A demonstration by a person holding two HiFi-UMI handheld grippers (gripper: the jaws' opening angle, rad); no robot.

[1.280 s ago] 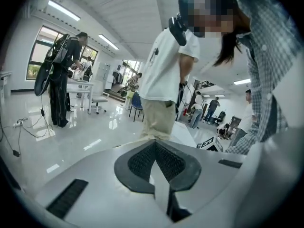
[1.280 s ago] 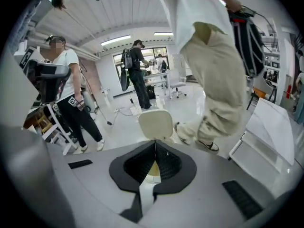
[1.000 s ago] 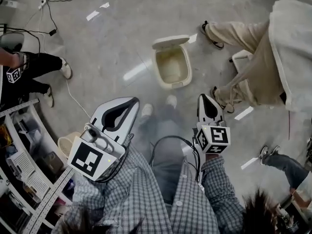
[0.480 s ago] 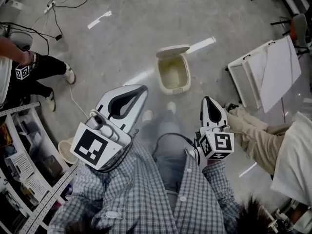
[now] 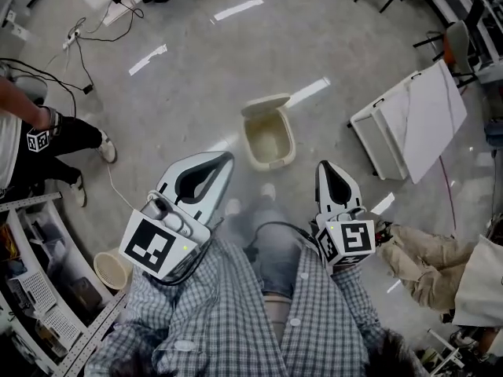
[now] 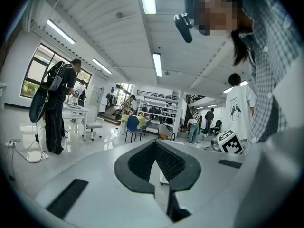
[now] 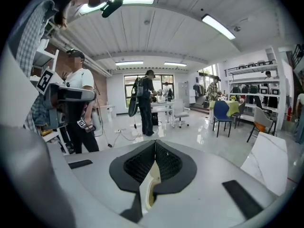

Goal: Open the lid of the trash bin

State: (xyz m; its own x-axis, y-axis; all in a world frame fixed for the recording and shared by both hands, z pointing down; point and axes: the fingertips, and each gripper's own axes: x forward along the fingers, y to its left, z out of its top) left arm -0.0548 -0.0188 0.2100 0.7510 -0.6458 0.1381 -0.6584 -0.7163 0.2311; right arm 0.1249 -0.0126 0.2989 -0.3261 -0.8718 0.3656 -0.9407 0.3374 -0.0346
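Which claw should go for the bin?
Right, probably. The trash bin has its lid open already. Left gripper and right gripper, both shut, sit similarly far away, but the cream bin seems to show past the right's jaws.

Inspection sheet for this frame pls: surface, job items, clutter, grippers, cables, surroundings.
Surface: glossy grey floor with light reflections; no table in use.
Job's things: cream trash bin stands on the floor ahead of both grippers; its lid is already swung up at the far edge; the inside looks empty.
Clutter: round basket beside a shelf rack; white panel at right.
Grippers: left gripper and right gripper both have jaws together, holding nothing, clear of the bin.
Cables: black cables and a power strip far left; white cable on the floor.
Surroundings: one person at left, another lower right.
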